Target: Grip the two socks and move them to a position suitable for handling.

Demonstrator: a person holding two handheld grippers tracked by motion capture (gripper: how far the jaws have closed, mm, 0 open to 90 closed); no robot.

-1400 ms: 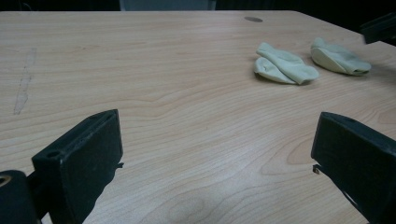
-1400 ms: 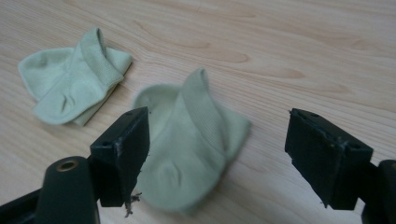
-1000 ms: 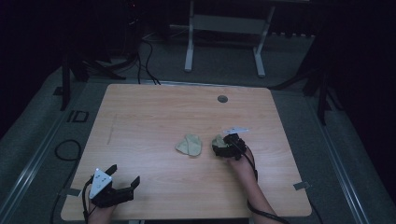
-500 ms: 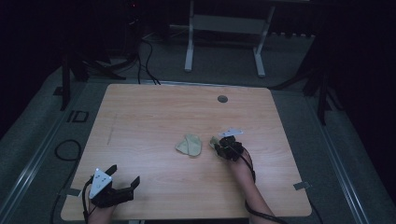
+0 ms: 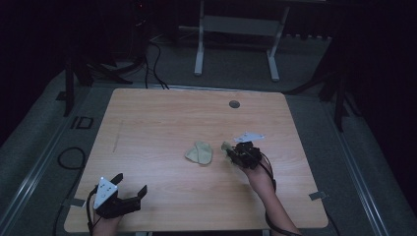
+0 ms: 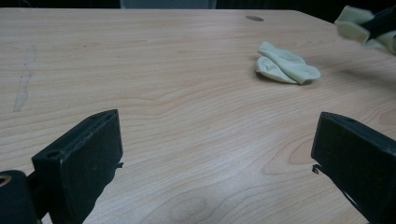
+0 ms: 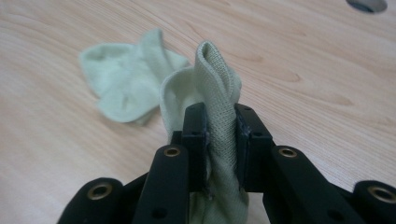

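Toward the table's [image 5: 147, 113] right edge, my right tongs [image 7: 219, 126] have just closed and are clamped on a pale green sock [image 7: 215, 88], soft, light and floppy, so a bunched fold is my best hold. Its mate [image 5: 199, 153] lies mid-table. My left tongs [image 6: 215, 154] gape empty near the front left corner; the right gripper view shows the knit weave pinched, the high view only a pale speck.

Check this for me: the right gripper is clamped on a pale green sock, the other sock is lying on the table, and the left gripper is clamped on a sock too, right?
Not quite. The left gripper holds nothing: the left gripper view shows its jaws wide apart over bare table. The rest stands: the right gripper is clamped on a pale green sock, and the other sock lies on the table.
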